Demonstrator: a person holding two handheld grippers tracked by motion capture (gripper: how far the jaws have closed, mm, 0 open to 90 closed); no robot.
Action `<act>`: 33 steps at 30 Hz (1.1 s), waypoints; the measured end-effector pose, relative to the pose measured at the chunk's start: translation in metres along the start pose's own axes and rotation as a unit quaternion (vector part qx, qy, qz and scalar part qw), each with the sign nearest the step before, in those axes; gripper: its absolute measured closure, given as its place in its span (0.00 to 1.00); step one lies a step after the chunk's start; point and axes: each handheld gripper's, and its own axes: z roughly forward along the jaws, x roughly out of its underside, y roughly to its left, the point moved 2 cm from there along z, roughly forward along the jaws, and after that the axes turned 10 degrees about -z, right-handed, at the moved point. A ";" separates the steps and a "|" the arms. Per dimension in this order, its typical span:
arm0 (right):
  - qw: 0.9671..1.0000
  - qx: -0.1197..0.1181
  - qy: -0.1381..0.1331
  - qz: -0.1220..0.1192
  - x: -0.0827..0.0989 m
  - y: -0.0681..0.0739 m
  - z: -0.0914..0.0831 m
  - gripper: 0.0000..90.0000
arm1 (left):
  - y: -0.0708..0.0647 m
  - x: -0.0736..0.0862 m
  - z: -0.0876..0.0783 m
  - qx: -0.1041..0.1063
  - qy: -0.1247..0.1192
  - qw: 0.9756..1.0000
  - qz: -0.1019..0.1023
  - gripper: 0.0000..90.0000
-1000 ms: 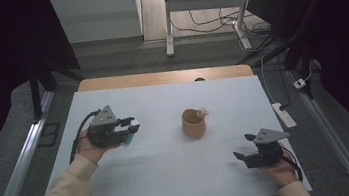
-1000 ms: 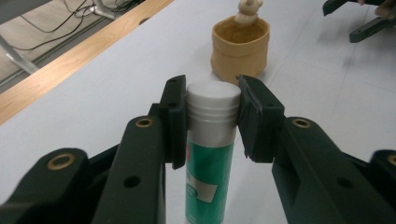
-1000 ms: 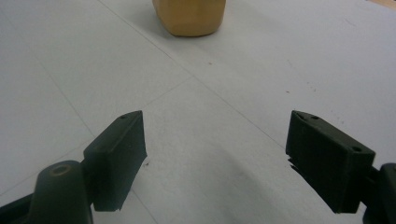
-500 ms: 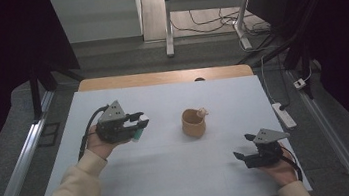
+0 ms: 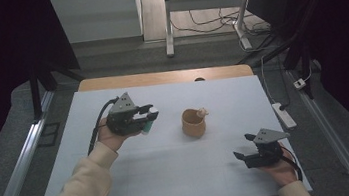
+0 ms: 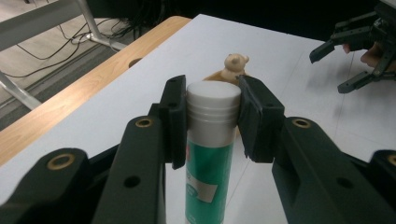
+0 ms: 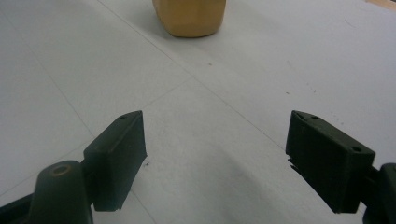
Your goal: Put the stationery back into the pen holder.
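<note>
One tan cup (image 5: 194,122) stands on the white counter (image 5: 172,174), a small cream figure on its rim. Left of the cup, the left hand-held gripper (image 5: 150,117) clamps one green tube (image 6: 208,163) just below its white cap (held off the counter). Right of the cup and nearer the person, the right hand-held gripper (image 5: 241,156) gapes wide with nothing between its jaws.

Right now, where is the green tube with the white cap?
The green tube is clamped between the left gripper jaws, left of the tan cup in the high view, above the white table.
</note>
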 end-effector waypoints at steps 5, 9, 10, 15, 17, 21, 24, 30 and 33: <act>1.000 0.000 0.002 0.001 0.000 0.000 0.000 0.22 | -0.002 -0.006 0.009 0.003 0.002 1.000 0.003 0.71; 1.000 0.000 0.003 0.000 0.000 0.000 0.000 0.22 | -0.003 -0.010 0.015 0.006 0.002 1.000 0.002 0.71; 1.000 -0.001 0.003 0.001 0.000 0.000 0.000 0.22 | -0.003 -0.011 0.016 0.007 0.002 1.000 0.003 0.71; 1.000 0.000 0.002 0.000 0.000 0.000 0.000 0.22 | -0.005 -0.015 0.022 0.008 0.001 1.000 0.003 0.71; 1.000 -0.001 0.003 0.001 0.000 0.000 0.000 0.22 | -0.005 -0.016 0.023 0.009 0.000 1.000 0.004 0.71; 1.000 -0.001 0.003 0.001 0.000 0.000 0.001 0.22 | -0.006 -0.020 0.028 0.009 0.001 1.000 0.004 0.71; 1.000 0.001 0.004 -0.001 0.000 0.000 0.000 0.22 | -0.007 -0.022 0.032 0.011 -0.001 1.000 0.004 0.71; 1.000 0.001 0.004 -0.001 0.000 0.000 0.001 0.22 | -0.009 -0.026 0.041 0.015 0.000 1.000 0.005 0.71; 1.000 0.000 0.004 -0.001 0.000 0.000 0.001 0.22 | -0.010 -0.029 0.045 0.016 -0.001 1.000 0.003 0.71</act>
